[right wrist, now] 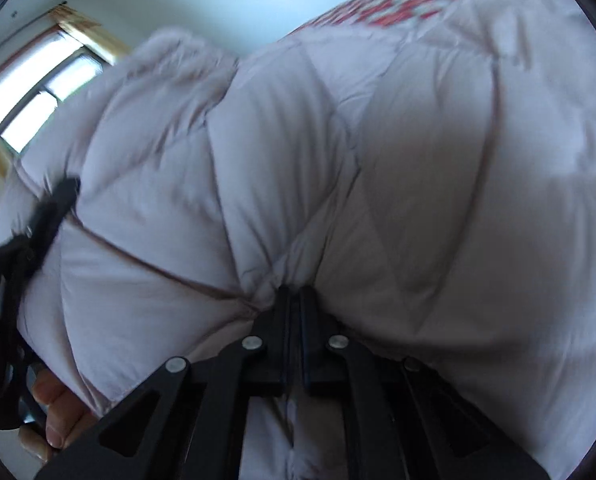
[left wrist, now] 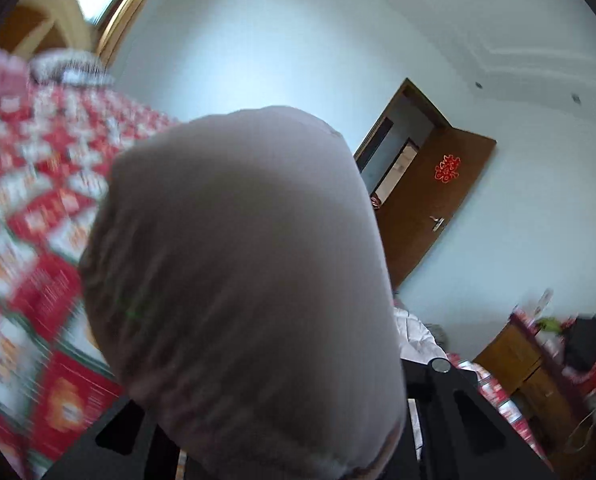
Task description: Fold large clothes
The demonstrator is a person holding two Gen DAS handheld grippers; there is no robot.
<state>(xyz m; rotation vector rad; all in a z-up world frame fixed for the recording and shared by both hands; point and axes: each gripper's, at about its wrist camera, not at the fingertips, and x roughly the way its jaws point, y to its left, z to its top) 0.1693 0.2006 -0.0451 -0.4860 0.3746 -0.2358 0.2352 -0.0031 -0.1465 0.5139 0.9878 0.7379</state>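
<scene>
A large pale pink quilted down coat [right wrist: 337, 168] is lifted in the air and fills the right wrist view. My right gripper [right wrist: 294, 292] is shut on a pinch of its fabric near a seam. In the left wrist view a bulge of the same coat [left wrist: 242, 272] covers my left gripper, so its fingertips are hidden; only its black arms show at the bottom. That left gripper also shows at the left edge of the right wrist view [right wrist: 54, 208], pressed against the coat, with a hand below it.
A bed with a red and white patterned cover [left wrist: 38, 208] lies at the left, with a furry collar piece [left wrist: 70, 66] at its far end. A brown door [left wrist: 429, 200] stands open. A wooden cabinet [left wrist: 537, 372] with clutter is at the right. A window [right wrist: 38, 88] is behind.
</scene>
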